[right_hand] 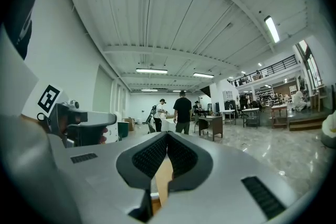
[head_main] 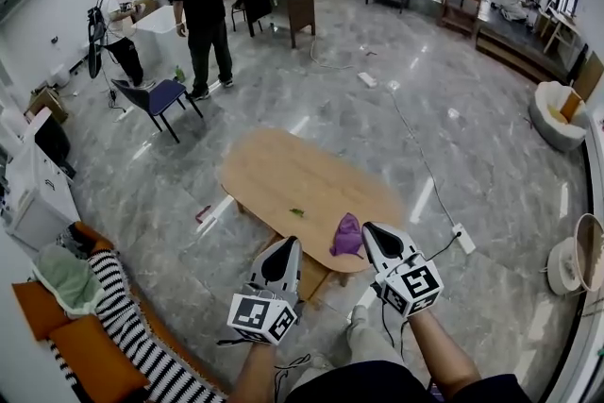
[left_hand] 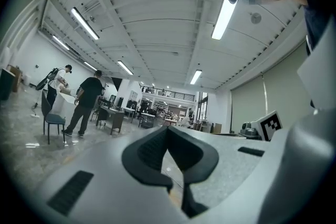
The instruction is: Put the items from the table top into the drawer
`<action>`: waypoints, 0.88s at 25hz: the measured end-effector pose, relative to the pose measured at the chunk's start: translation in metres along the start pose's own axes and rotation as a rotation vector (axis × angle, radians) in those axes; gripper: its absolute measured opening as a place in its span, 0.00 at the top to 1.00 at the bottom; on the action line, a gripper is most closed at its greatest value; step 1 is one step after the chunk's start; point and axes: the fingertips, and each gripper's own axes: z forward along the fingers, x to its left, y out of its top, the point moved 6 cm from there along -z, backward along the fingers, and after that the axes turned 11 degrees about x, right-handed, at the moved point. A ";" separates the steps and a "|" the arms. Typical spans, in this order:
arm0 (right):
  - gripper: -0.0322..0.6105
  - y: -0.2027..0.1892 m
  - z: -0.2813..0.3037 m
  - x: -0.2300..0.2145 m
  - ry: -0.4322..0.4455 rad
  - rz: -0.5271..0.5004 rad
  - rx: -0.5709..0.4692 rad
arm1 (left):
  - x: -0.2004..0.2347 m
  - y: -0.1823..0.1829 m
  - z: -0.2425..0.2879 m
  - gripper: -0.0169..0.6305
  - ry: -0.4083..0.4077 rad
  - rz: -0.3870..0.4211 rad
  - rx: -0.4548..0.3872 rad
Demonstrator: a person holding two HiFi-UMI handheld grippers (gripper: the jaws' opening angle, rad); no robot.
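Note:
A low oval wooden table [head_main: 274, 173] stands ahead of me in the head view. On its near right part lies a crumpled purple cloth [head_main: 346, 236], and a small green item [head_main: 296, 212] lies near the middle. My left gripper [head_main: 288, 246] hovers at the table's near edge, jaws together and empty. The right gripper [head_main: 369, 229] is just right of the purple cloth, also shut and empty. A brown wooden part [head_main: 311, 276], possibly the drawer, shows under the near edge between the grippers. In the gripper views the left gripper [left_hand: 168, 131] and right gripper [right_hand: 167, 136] point level, tips touching.
Two people stand at the back left near a blue chair [head_main: 156, 96] and a dark desk [head_main: 283, 0]. An orange sofa with a striped cloth [head_main: 132, 335] is at my left. A cable and power strip [head_main: 464, 238] lie on the floor to the right.

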 end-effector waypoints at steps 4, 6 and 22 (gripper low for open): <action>0.92 -0.006 0.012 -0.019 -0.002 -0.008 0.005 | 0.006 -0.007 0.023 0.97 0.010 0.011 0.004; 0.92 -0.008 0.019 -0.028 0.003 -0.011 0.008 | 0.008 -0.010 0.035 0.97 0.014 0.009 0.015; 0.92 -0.021 0.068 -0.092 0.075 -0.025 0.052 | 0.017 -0.019 0.110 0.97 0.074 0.016 0.049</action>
